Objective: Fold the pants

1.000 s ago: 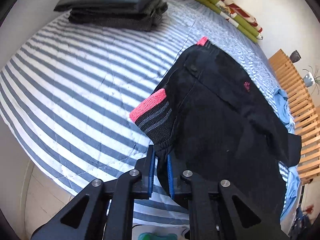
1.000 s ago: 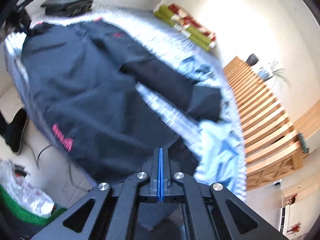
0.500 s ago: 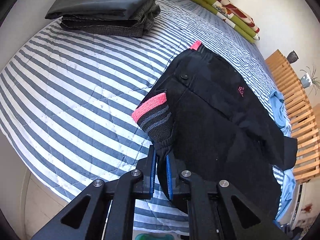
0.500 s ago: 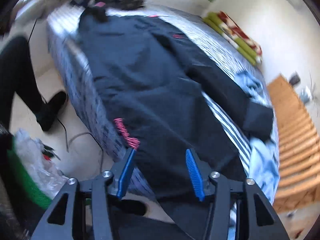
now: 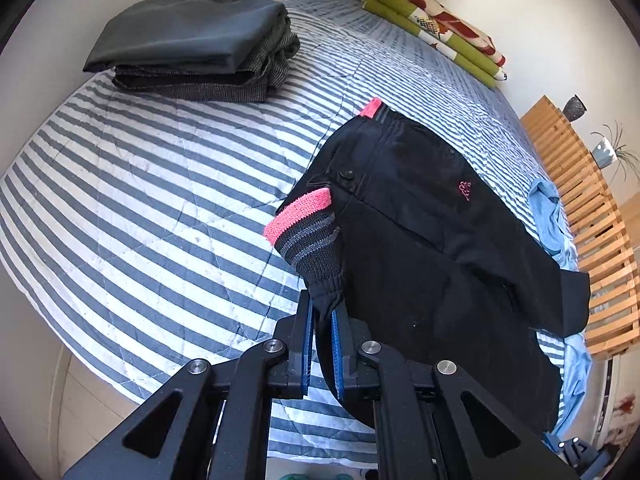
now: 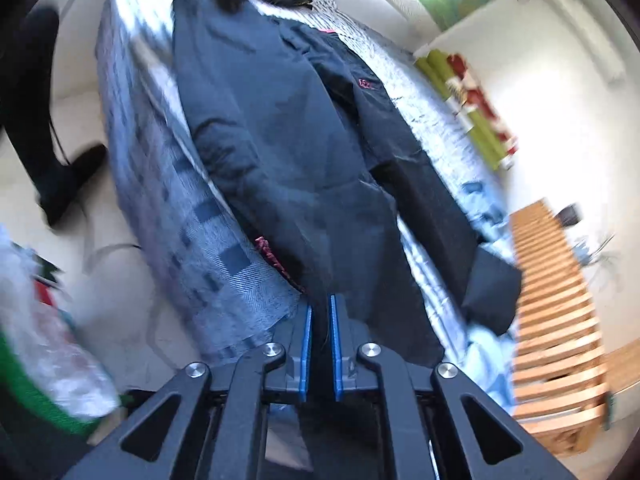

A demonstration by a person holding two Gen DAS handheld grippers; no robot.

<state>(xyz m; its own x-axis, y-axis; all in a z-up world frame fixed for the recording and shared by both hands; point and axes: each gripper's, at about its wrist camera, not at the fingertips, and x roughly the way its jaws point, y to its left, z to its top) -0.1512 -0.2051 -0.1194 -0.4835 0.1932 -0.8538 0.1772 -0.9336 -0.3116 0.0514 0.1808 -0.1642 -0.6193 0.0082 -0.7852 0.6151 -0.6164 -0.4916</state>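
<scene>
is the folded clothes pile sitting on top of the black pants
No, the folded pile lies apart on the striped bedspread, away from the black pants.

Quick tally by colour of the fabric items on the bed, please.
Black: 1, the pants, held by the left tool and right tool.
Dark grey: 1 folded stack.
Light blue: 1 garment.
Green and red: 1 folded blanket.
Total: 4

Bed (image 5: 168, 184) w/ blue-white striped quilt carries everything. On it: black pants (image 5: 432, 248) spread lengthwise near the front edge, stack of folded dark clothes (image 5: 196, 48) at far left corner, green/red folded blanket (image 5: 440, 28) along the far edge by the wall. Light blue garment (image 5: 554, 224) at right edge, partly under a pant leg.
</scene>
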